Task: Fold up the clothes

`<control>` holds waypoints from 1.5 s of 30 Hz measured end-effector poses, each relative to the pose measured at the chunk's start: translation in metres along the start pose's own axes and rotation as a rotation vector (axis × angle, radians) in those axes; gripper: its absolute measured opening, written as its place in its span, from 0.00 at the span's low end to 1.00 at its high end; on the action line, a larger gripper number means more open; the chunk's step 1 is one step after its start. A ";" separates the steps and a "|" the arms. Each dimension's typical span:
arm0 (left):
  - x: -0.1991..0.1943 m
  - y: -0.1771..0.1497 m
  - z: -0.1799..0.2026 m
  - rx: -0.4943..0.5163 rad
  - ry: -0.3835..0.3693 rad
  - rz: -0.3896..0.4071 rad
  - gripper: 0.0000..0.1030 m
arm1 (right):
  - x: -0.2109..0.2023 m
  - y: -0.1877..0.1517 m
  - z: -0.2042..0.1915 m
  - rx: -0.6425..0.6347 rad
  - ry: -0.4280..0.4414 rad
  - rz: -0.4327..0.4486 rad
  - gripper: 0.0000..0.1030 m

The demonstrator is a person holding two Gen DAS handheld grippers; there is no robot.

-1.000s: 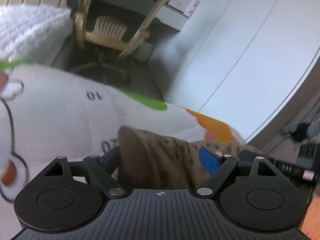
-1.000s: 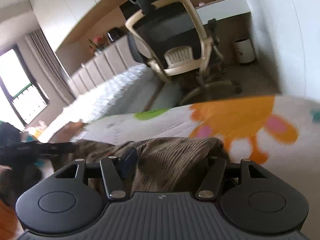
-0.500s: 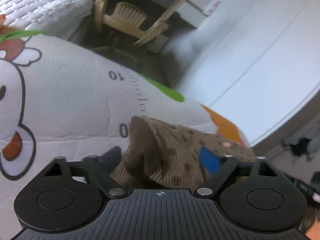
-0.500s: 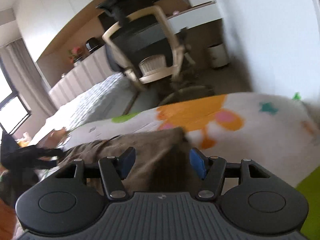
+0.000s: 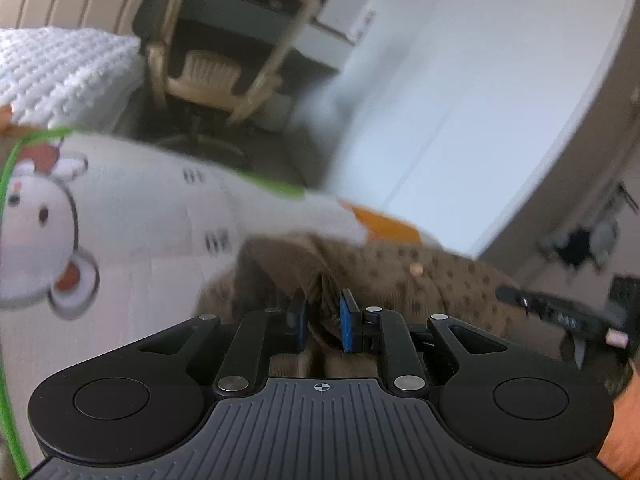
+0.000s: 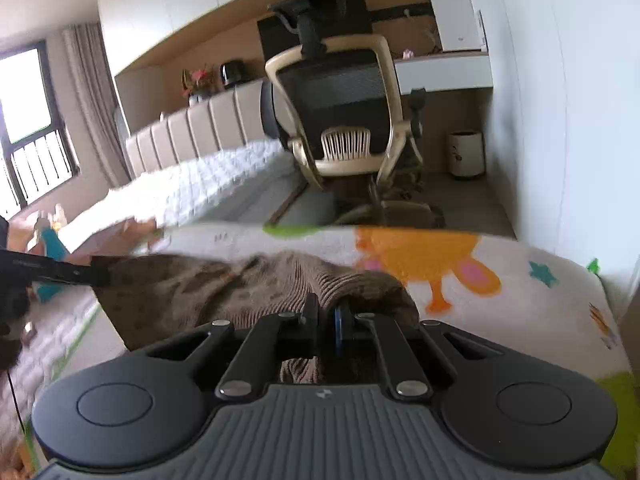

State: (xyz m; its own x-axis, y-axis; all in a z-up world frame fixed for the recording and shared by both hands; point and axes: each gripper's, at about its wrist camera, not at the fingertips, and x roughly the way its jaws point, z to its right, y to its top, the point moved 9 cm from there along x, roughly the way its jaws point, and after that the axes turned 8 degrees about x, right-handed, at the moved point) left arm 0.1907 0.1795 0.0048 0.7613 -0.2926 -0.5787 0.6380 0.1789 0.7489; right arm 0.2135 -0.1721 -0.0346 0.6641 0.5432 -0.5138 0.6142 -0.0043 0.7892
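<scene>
Two grippers, one garment: seen from the left wrist, the left gripper (image 5: pixel 322 322) has its blue-padded fingers (image 5: pixel 347 322) drawn nearly together on a bunched ridge of the brown spotted garment (image 5: pixel 400 276), which lies on the cartoon-printed mat (image 5: pixel 132 216). The pinch sits at the garment's near edge, low over the mat, apparently so that the edge can be lifted and carried as one piece. Beyond the garment, past the mat's far edge, stands an office chair (image 5: pixel 216 72), with a white knitted blanket (image 5: pixel 56 72) to the chair's left; the frame is smeared with motion. To the right of the garment, part of the other handheld tool shows as a dark bar.

From the right wrist, the right gripper (image 6: pixel 326 322) is likewise closed to a narrow slit, its fingers (image 6: pixel 310 314) nipping a raised fold of the same ribbed brown cloth (image 6: pixel 224 280). The garment spreads leftward from this grip across the mat (image 6: pixel 540 300), just short of the mat's orange cartoon figure (image 6: pixel 416 256). With each tool holding a separate point along the near side, the cloth appears set up for a fold over itself, though which part of the garment each grip has is too crumpled to tell. The chair (image 6: pixel 340 112) stands beyond the mat, a small bin (image 6: pixel 466 154) to its right.
</scene>
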 end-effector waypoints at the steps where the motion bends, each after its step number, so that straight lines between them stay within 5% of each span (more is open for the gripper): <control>1: 0.000 -0.014 0.003 0.003 -0.007 -0.033 0.18 | -0.001 -0.012 0.004 0.012 -0.009 -0.024 0.07; 4: 0.006 -0.058 0.008 0.033 -0.017 -0.154 0.20 | -0.002 -0.048 0.017 0.048 -0.045 -0.098 0.07; 8: 0.011 -0.090 -0.001 0.050 0.009 -0.251 0.39 | -0.013 -0.071 0.028 0.025 -0.107 -0.120 0.13; 10: 0.000 -0.069 -0.002 0.048 0.004 -0.173 0.50 | -0.025 -0.058 0.025 -0.012 -0.114 -0.068 0.16; 12: -0.014 -0.035 0.011 0.086 -0.028 -0.047 0.58 | -0.031 -0.035 0.010 -0.067 -0.095 0.009 0.33; 16: -0.006 0.024 0.050 0.166 -0.143 0.160 0.91 | -0.001 0.001 -0.033 -0.184 -0.026 0.105 0.50; 20: 0.066 0.008 0.045 0.152 -0.097 0.049 0.89 | 0.064 -0.012 -0.049 -0.236 -0.020 0.008 0.50; 22: 0.097 -0.018 0.027 0.142 -0.026 -0.064 0.74 | 0.083 -0.029 -0.041 -0.263 -0.056 -0.066 0.50; 24: 0.079 -0.031 0.015 0.173 -0.026 -0.068 0.71 | 0.066 -0.042 -0.020 -0.256 -0.082 -0.096 0.52; 27: 0.042 -0.039 0.001 0.198 -0.020 -0.070 0.92 | 0.026 -0.058 0.023 -0.196 -0.160 -0.118 0.56; 28: 0.031 -0.042 -0.003 0.189 -0.032 -0.072 0.91 | 0.013 -0.060 0.034 -0.161 -0.174 -0.107 0.58; 33: 0.016 -0.047 -0.012 0.151 -0.071 -0.064 0.92 | -0.020 -0.056 0.051 0.034 -0.102 -0.022 0.60; 38: 0.038 -0.066 -0.004 0.106 -0.072 -0.086 0.92 | 0.018 -0.062 0.031 0.083 -0.004 -0.056 0.60; 39: 0.043 -0.069 -0.003 0.115 -0.043 -0.085 0.90 | 0.027 -0.064 0.026 0.069 -0.004 -0.069 0.53; 40: 0.047 -0.071 -0.003 0.125 -0.013 -0.084 0.74 | 0.035 -0.066 0.020 0.053 -0.005 -0.082 0.43; 42: 0.054 -0.069 -0.005 0.133 0.033 -0.101 0.27 | 0.036 -0.061 0.007 -0.040 -0.066 -0.070 0.06; 43: 0.053 -0.064 -0.005 0.125 0.030 -0.110 0.17 | 0.029 -0.053 0.000 -0.063 -0.068 -0.047 0.06; 45: 0.030 -0.041 0.003 0.142 0.016 -0.052 0.16 | 0.005 -0.032 -0.013 -0.090 -0.050 0.013 0.06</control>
State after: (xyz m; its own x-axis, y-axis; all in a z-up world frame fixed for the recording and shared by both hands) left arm 0.1865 0.1606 -0.0424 0.7303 -0.2830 -0.6217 0.6545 0.0294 0.7555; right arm 0.1915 -0.1586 -0.0577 0.6935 0.5006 -0.5182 0.5662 0.0660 0.8216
